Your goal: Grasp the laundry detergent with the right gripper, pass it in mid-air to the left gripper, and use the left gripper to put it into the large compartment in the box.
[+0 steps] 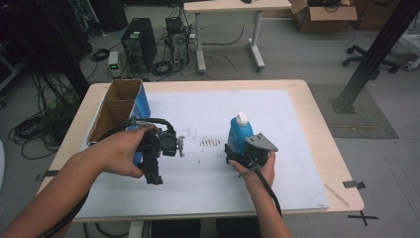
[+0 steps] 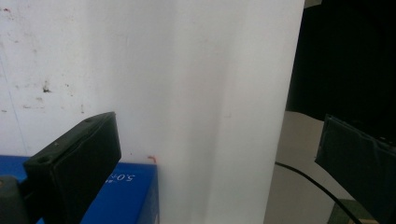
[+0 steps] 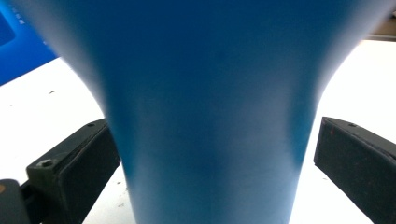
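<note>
A blue bottle [image 1: 239,135] with a white cap stands upright on the white mat [image 1: 287,148], right of centre. My right gripper [image 1: 236,154] is low at its base, with one jaw on each side. In the right gripper view the bottle [image 3: 205,116] sits between the jaws of the right gripper [image 3: 215,163]; the left jaw is at its wall and a small gap shows at the right jaw. My left gripper [image 1: 154,173] is held over the mat's left part, next to an open cardboard box with blue sides [image 1: 142,104]. The left gripper [image 2: 217,163] stands open over bare mat, with the box's blue corner [image 2: 126,191] beside its left jaw.
Dark smudges [image 1: 210,143] mark the mat between the two grippers. The box stands along the table's left edge [image 1: 74,134]. Beyond the table are computer towers [image 1: 138,42] with cables on the floor, another table [image 1: 233,6] and a slanted black post [image 1: 376,54] at the right.
</note>
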A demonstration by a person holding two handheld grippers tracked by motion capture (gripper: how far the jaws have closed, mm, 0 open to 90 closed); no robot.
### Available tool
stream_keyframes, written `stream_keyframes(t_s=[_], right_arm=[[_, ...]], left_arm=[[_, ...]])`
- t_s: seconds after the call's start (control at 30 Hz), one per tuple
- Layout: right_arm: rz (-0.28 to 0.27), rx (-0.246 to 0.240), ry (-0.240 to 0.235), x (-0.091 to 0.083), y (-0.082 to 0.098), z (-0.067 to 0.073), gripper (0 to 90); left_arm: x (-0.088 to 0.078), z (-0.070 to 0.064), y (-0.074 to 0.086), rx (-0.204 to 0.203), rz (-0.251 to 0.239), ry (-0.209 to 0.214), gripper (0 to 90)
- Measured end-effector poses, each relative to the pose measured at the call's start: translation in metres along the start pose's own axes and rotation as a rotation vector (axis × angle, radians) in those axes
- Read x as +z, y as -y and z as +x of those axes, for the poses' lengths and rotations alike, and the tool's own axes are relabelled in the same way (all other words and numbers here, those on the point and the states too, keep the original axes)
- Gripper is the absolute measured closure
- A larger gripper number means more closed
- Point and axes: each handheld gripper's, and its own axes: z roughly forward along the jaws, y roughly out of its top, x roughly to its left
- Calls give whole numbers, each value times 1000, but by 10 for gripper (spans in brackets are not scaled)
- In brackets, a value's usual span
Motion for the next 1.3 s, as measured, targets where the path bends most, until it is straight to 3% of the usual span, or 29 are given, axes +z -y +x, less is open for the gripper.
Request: stream_keyframes(t_s=[0.4,0.73,1.3], right_arm=[[-48,-4,7,-5,3,6,126],[-46,-14,-4,-6,6,7,219],[-44,-13,-11,-5,9,7,300]], left_arm=[[1,-1,0,3,-3,1,2],[1,-2,1,0,-3,2,2],[0,-2,0,1,-5,-2,2]])
